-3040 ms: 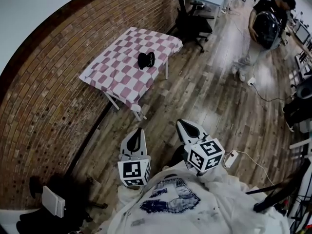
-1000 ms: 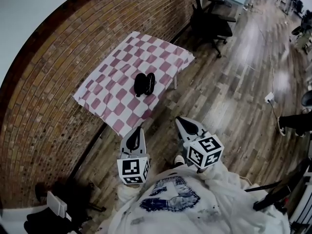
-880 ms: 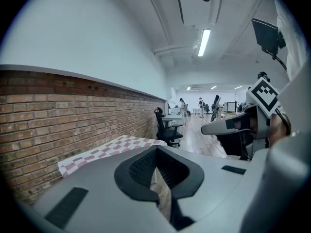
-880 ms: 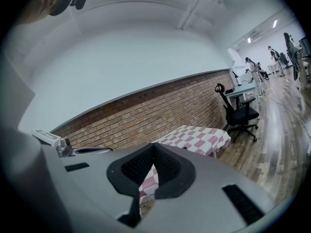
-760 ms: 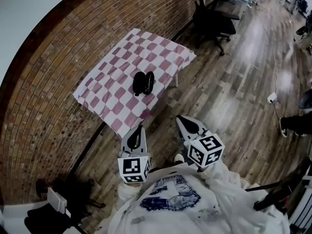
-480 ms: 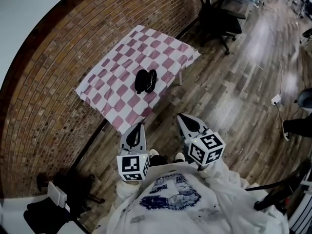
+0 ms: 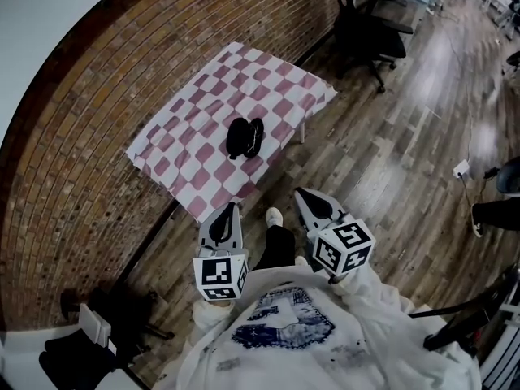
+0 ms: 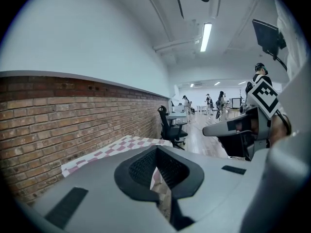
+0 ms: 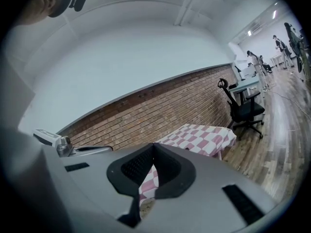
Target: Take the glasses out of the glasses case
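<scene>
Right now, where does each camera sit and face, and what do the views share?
Head view: on the person's head, looking steeply down at the table, glasses case and floor; left gripper, right gripper, shirt and leg show.
Left gripper view: on that gripper, looking along its shut jaws toward brick wall and table; right gripper shows at right.
Right gripper view: likewise, along its shut jaws toward brick wall and table.
Shared: all three see the table.

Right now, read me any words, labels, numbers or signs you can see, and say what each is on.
No text is readable.
Blue print on the white sweatshirt: too blurred to read.
Left gripper and right gripper: black-and-white square marker patterns only, no words.
</scene>
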The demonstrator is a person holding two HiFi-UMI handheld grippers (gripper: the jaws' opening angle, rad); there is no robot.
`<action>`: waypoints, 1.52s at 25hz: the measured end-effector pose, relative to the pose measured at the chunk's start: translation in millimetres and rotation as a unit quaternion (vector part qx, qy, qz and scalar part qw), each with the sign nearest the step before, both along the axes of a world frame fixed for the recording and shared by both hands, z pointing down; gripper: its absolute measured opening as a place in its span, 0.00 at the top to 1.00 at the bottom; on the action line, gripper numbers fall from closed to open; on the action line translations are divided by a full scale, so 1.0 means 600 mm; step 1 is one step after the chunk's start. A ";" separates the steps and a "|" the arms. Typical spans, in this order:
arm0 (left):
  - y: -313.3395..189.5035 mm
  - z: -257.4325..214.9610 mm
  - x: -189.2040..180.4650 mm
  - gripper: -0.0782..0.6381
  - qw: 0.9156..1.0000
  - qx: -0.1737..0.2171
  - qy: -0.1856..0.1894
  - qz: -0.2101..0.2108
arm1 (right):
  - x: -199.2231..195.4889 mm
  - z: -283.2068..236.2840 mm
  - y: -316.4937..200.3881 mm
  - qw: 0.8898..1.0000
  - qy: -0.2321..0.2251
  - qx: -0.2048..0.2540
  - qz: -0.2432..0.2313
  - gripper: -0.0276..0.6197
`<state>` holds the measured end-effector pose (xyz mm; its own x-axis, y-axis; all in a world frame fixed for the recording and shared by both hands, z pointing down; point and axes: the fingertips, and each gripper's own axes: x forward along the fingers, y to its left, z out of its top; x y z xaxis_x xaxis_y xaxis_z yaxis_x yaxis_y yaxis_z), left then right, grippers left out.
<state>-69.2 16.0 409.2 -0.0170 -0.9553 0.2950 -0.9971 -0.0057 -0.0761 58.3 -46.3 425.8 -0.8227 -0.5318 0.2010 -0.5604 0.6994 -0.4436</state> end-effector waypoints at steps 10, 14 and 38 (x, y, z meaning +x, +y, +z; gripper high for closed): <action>-0.079 0.023 -0.043 0.88 1.000 -0.006 0.016 0.002 | -0.033 0.017 -0.069 1.000 0.021 -0.005 0.003 0.94; -0.116 0.029 -0.072 0.88 1.000 -0.008 0.019 0.001 | -0.064 0.020 -0.105 1.000 0.027 -0.003 -0.001 0.94; -0.361 0.073 -0.214 0.88 0.997 -0.051 0.049 0.034 | -0.187 0.030 -0.324 0.998 0.056 -0.018 0.035 0.94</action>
